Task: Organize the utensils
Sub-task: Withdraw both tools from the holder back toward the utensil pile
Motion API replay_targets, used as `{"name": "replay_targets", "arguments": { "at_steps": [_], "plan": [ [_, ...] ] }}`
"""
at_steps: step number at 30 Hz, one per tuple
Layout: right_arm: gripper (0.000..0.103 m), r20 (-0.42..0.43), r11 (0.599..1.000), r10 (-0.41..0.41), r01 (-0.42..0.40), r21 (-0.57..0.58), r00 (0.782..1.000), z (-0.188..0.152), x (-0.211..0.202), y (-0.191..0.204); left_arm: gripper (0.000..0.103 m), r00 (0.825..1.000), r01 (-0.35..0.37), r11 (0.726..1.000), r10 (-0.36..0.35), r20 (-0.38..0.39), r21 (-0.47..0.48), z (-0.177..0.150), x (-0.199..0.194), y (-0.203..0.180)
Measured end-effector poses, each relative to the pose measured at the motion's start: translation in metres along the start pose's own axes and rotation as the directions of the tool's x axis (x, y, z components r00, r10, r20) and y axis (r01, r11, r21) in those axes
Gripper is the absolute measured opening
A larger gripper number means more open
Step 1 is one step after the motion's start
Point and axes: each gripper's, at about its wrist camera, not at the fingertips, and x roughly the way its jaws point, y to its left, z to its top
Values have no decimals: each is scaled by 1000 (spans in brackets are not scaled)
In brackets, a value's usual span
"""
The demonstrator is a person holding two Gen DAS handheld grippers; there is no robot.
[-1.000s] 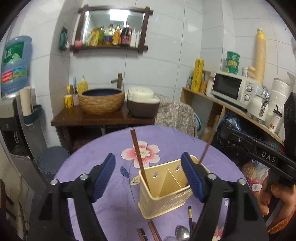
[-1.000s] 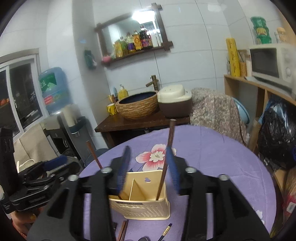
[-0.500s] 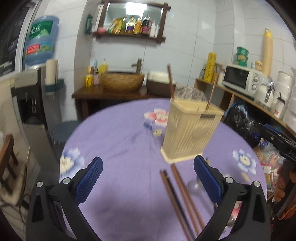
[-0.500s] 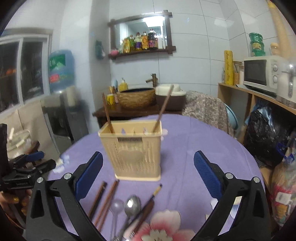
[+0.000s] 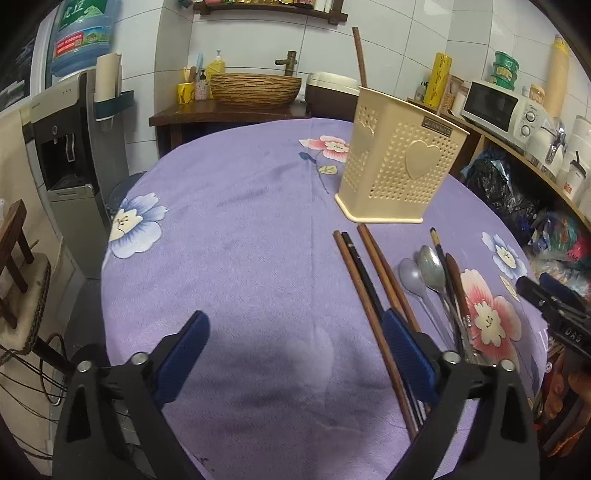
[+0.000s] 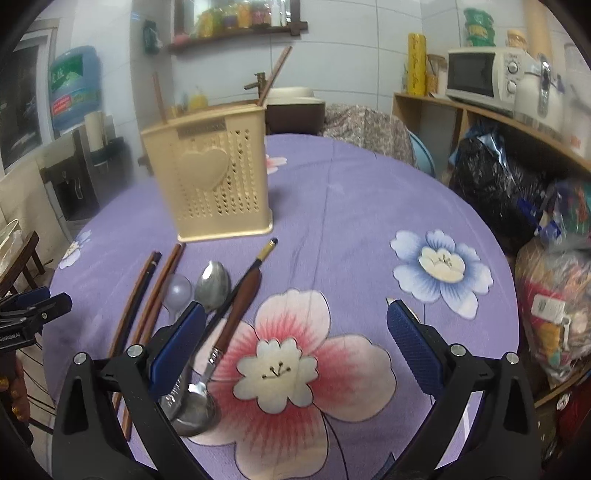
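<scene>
Left wrist view: the left tool (image 5: 293, 341) is seen spread wide with nothing held, its jaws having just closed slightly, above bare purple tabletop (image 5: 229, 206) beside the chopsticks (image 5: 365, 280). The right tool (image 6: 295, 334) is likewise wide apart and empty, over a spoon (image 6: 212, 282). The utensil holder (image 6: 208, 173) stands beyond.

White glossy wall tiles (image 5: 258, 44) back the room. A dark wooden washstand (image 5: 229, 110) carries a woven basin (image 5: 255, 86) under a brass tap (image 5: 290, 61). A water dispenser (image 5: 62, 147) with a blue bottle (image 5: 83, 33) stands at the left. A microwave (image 6: 480, 75) sits on a wooden shelf (image 6: 491, 118) at the right, above bags (image 6: 491, 181).
</scene>
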Motion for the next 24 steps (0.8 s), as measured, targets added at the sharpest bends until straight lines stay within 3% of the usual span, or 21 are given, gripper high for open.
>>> {"name": "replay_targets", "arguments": {
  "at_steps": [7, 11, 19, 24],
  "plan": [
    [97, -15, 1000, 3, -2, 19, 1000, -10, -1, -1, 55, 996, 50, 998, -48, -77, 27, -8, 18, -24],
    [97, -23, 1000, 8, -7, 15, 1000, -12, -1, 2, 51, 992, 72, 996, -67, -110, 47, -13, 28, -40],
    [97, -29, 1000, 17, -16, 18, 999, -13, -1, 3, 47, 992, -9, 994, 23, -124, 112, -17, 37, -52],
    [97, -45, 1000, 17, -16, 13, 999, -13, 1, 3, 47, 992, -14, 993, 29, -127, 119, -16, 34, -44]
  ]
}}
